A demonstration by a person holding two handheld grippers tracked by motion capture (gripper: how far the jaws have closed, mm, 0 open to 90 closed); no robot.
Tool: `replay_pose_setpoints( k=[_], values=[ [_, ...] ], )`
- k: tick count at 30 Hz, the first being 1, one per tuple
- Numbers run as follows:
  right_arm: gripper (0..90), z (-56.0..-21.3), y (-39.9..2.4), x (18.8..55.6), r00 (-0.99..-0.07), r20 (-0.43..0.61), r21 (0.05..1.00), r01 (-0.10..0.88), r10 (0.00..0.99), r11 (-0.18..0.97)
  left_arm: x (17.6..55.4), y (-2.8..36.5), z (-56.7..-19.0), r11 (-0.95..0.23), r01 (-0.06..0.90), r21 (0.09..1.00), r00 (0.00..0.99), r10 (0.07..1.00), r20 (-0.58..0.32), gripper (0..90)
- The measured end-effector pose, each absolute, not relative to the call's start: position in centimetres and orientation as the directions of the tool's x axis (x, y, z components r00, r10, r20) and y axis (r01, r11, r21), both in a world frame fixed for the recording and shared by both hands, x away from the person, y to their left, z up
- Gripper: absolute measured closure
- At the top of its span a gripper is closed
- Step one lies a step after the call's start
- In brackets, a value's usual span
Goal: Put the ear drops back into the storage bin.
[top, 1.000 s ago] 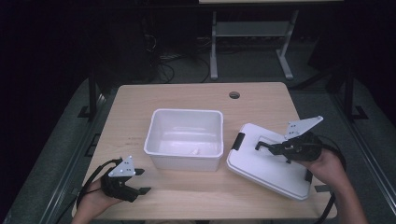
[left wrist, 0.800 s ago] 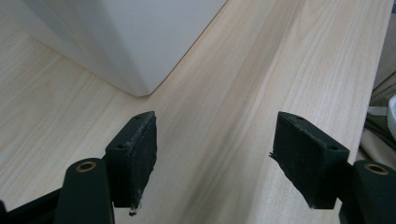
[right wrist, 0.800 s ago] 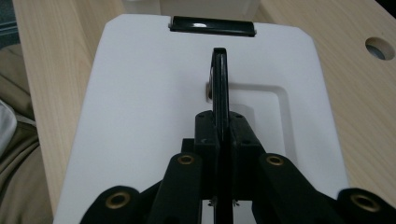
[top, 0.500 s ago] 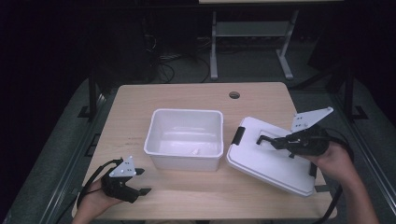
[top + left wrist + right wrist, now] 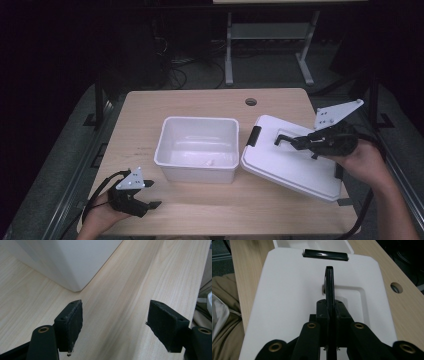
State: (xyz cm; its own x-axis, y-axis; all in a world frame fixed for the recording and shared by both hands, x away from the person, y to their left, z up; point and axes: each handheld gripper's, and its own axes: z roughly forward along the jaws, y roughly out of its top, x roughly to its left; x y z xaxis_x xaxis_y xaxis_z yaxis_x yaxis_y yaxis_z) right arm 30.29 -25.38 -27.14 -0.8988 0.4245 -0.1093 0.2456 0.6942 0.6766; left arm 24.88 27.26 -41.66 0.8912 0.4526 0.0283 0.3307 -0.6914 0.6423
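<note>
A: Risk is judged first at the near edge. The left claw [image 5: 147,196] is parked at about seven o'clock on the surface [image 5: 200,102], its jaws spread with nothing between them; they have just been opening. A corner of the white bin [image 5: 72,262] is seen just ahead of them in the left gripper view, not touched.

B: And at the right?

A: The right claw [image 5: 280,141] is pressed together on the black handle [image 5: 329,282] of the white lid [image 5: 292,165], at about four o'clock. The lid is tilted, with its far end raised beside the bin [image 5: 197,147].

B: What could go wrong there?

A: The handle is thin and is pinched edge-on, so the lid could be swung or twisted about that single grip. If the claw is tilted too quickly, the lid could be dropped onto the surface or knocked against the bin's rim, and the light bin could be pushed out of place. The black latch [image 5: 254,136] at the lid's far end could also be caught on the rim.

B: What is held by the bin?

A: Almost nothing is made out in it. A small pale scrap is seen on its floor, and what it is cannot be told. The bin stands open at the centre.
</note>
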Motion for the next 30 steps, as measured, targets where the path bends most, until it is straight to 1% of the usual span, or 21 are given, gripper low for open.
replay_pose_setpoints(
  k=[4,8,11,20,30],
  values=[
    [83.8,-26.3,-25.0,30.4,-0.902,-0.122,0.676,0.230,0.414,0.700,24.9,27.3,-41.7,-0.691,0.332,0.642,0.892,0.452,0.025,28.3],
    [83.8,-24.8,-23.8,30.5,-0.916,-0.134,0.686,0.189,0.377,0.703,24.9,27.3,-41.7,-0.694,0.331,0.640,0.892,0.451,0.027,28.2],
    [83.8,-24.3,-23.2,30.8,-0.921,-0.142,0.681,0.175,0.363,0.711,24.8,27.4,-41.7,-0.694,0.328,0.641,0.893,0.449,0.029,28.1],
    [83.8,-22.4,-20.6,31.8,-0.938,-0.132,0.683,0.148,0.319,0.715,24.9,27.8,-41.5,-0.684,0.331,0.650,0.889,0.457,0.028,27.9],
    [83.8,-22.4,-17.6,32.9,-0.957,-0.121,0.673,0.116,0.264,0.730,24.8,28.0,-41.5,-0.682,0.329,0.654,0.888,0.459,0.032,27.9]
  ],
)
